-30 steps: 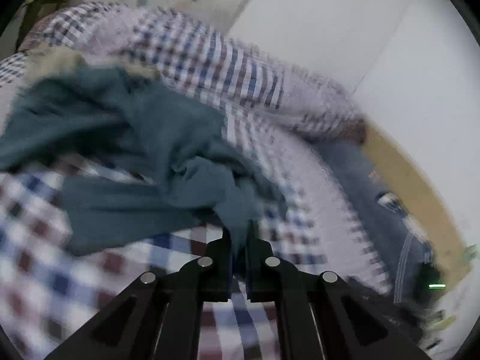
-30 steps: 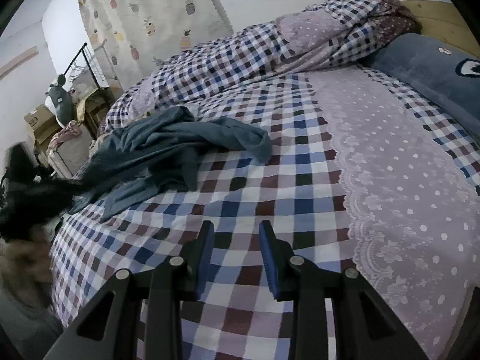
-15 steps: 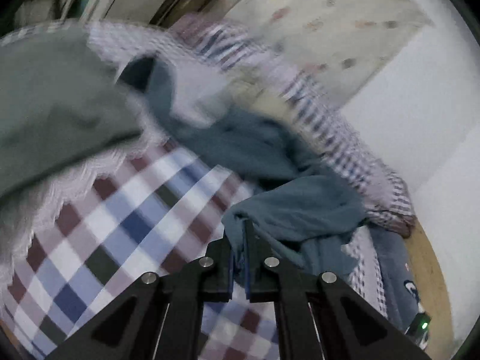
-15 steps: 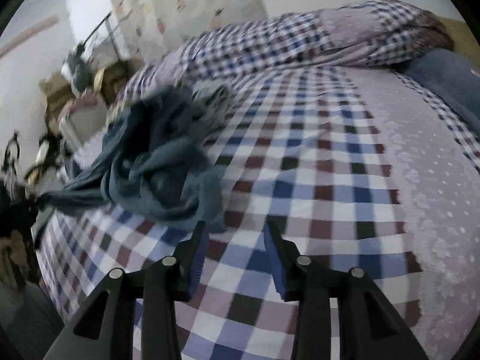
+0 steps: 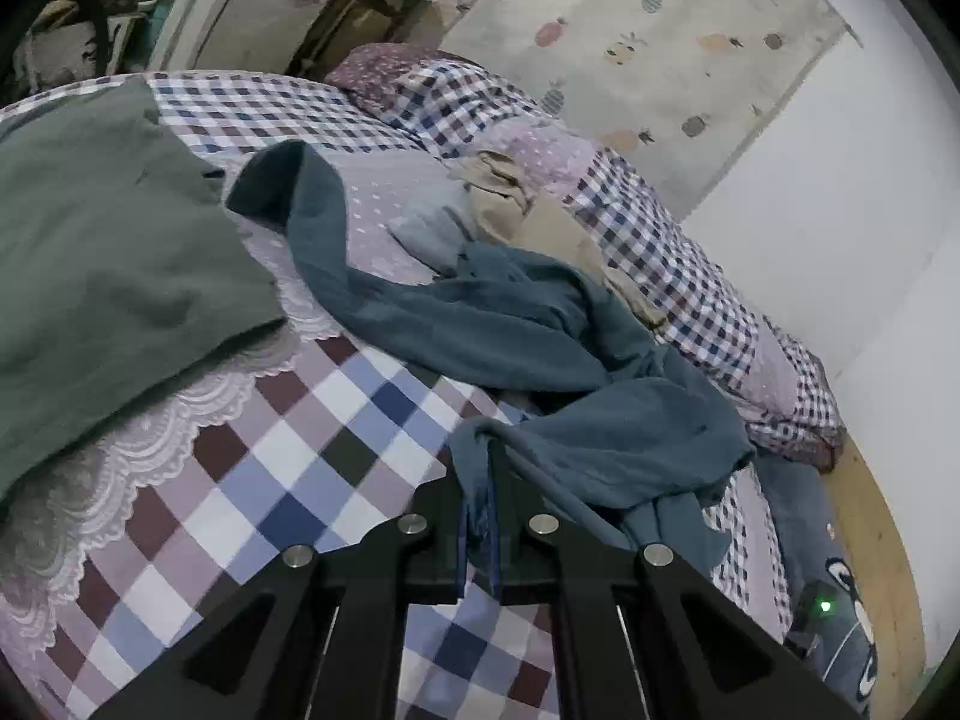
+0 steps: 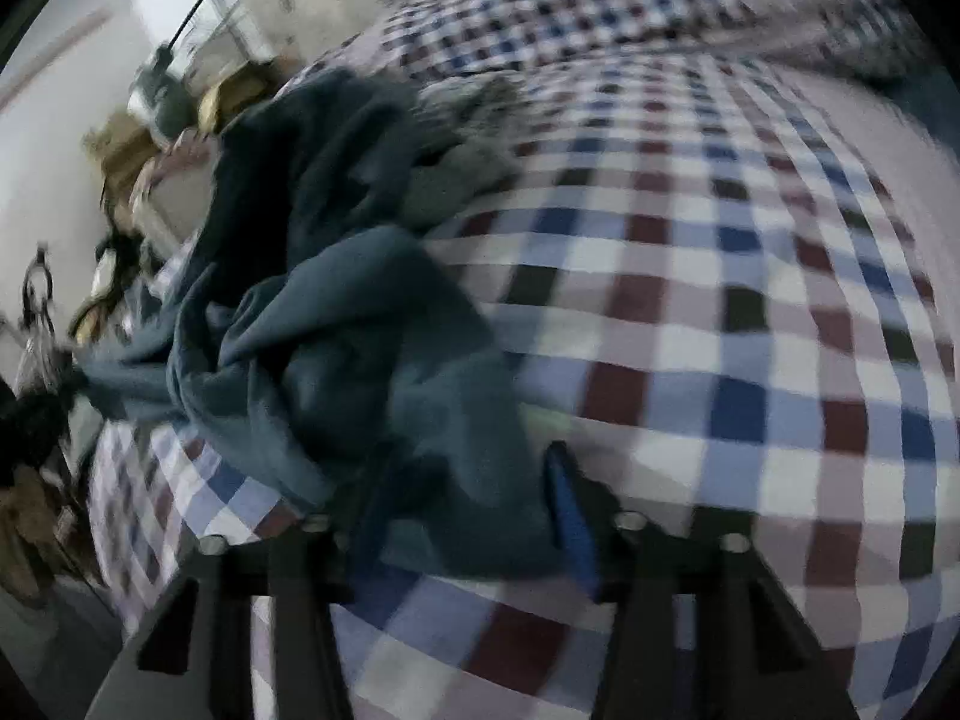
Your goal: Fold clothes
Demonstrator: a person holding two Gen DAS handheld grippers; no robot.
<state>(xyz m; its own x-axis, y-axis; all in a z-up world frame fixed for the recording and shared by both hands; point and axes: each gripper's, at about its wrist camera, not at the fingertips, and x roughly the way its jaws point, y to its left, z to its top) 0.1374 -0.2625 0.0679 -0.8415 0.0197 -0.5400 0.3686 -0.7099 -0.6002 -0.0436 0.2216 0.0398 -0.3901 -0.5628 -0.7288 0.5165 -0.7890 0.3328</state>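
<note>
- Jaws, left gripper (image 5: 478,516): drawn together, clamped on a bunched edge of the teal garment (image 5: 540,360); cloth rises between the blue pads and spills forward and to the right.
- Jaws, right gripper (image 6: 474,504): standing apart, with a fold of the teal garment (image 6: 336,312) lying between the fingers; the blue pad of the right finger (image 6: 570,510) shows beside the cloth, the left finger is mostly covered by it. The view is blurred, so I cannot tell whether the pads touch the cloth.
- Teal garment, position: crumpled on the checked bedspread (image 5: 288,468), one long strip running up and away from the left gripper toward the far side of the bed, the bulk heaped just ahead of it.
- Left gripper, pose: low over the bedspread, pointing along the bed toward the wall.
- Right gripper, pose: low over the bedspread, tilted, garment heaped ahead and to its left.
- Grey-green cloth (image 5: 102,276): lying flat at the left of the left wrist view, over a lace-edged band of the bedspread.
- Tan garment (image 5: 522,210): crumpled beyond the teal one, touching it.
- Pale blue-grey cloth (image 5: 432,234): just beside the tan garment.
- Rolled checked quilt (image 5: 660,240): along the far edge of the bed.
- Pineapple-print curtain (image 5: 648,36): behind the bed.
</note>
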